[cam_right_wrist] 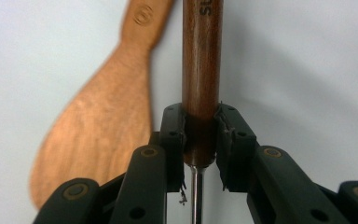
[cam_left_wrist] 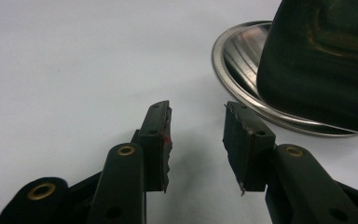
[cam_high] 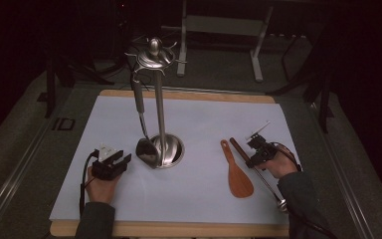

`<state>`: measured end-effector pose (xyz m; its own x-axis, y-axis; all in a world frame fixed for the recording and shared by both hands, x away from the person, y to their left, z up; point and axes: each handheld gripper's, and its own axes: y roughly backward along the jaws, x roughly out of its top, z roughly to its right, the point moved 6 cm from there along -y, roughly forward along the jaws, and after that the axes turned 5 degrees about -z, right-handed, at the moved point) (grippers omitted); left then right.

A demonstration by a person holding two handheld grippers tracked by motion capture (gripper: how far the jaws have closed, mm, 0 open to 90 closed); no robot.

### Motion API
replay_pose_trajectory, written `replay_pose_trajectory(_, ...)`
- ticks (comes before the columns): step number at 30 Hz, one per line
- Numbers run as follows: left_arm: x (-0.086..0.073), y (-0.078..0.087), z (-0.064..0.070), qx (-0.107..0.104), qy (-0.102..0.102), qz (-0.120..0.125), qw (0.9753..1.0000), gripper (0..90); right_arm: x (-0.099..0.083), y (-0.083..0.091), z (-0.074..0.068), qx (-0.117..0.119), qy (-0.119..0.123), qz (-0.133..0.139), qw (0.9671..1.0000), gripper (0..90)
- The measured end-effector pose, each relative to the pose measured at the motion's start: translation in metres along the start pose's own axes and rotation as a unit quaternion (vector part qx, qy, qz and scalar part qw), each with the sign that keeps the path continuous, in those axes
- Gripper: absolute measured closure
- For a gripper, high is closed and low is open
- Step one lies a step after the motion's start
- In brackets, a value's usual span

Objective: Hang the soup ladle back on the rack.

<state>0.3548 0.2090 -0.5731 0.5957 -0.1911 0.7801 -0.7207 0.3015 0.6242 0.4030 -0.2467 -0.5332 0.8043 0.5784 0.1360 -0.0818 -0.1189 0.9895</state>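
A wooden-handled utensil [cam_right_wrist: 201, 70] was clamped by the right hand-held gripper [cam_right_wrist: 200, 135]; lifting toward the stand [cam_high: 159, 99] seemed next; the left hand-held gripper [cam_left_wrist: 196, 135] was held released.

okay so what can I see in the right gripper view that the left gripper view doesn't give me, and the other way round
The right gripper view alone shows the right gripper, its jaws closed on the dark wooden handle of a utensil with a thin metal shaft, and the wooden rice paddle lying beside it.

The left gripper view alone shows the left gripper, its jaws apart and holding nothing, near the round steel base of the utensil stand and a dark ladle bowl over that base.

Both show the white table covering.
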Motion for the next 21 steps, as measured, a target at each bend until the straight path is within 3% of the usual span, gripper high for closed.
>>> replay_pose_trajectory(8, 0.000, 0.000, 0.000, 0.001, -0.001, 0.001, 1.0000, 61.6, 0.004, 0.023, -0.010, 0.012, 0.010, 0.052, 0.9985, 74.4)
replay_pose_trajectory(21, 0.000, 0.001, 0.000, -0.001, 0.000, 0.004, 1.0000, 61.6, 0.013, 0.047, -0.032, 0.016, 0.038, 0.098, 0.9943, 74.4)
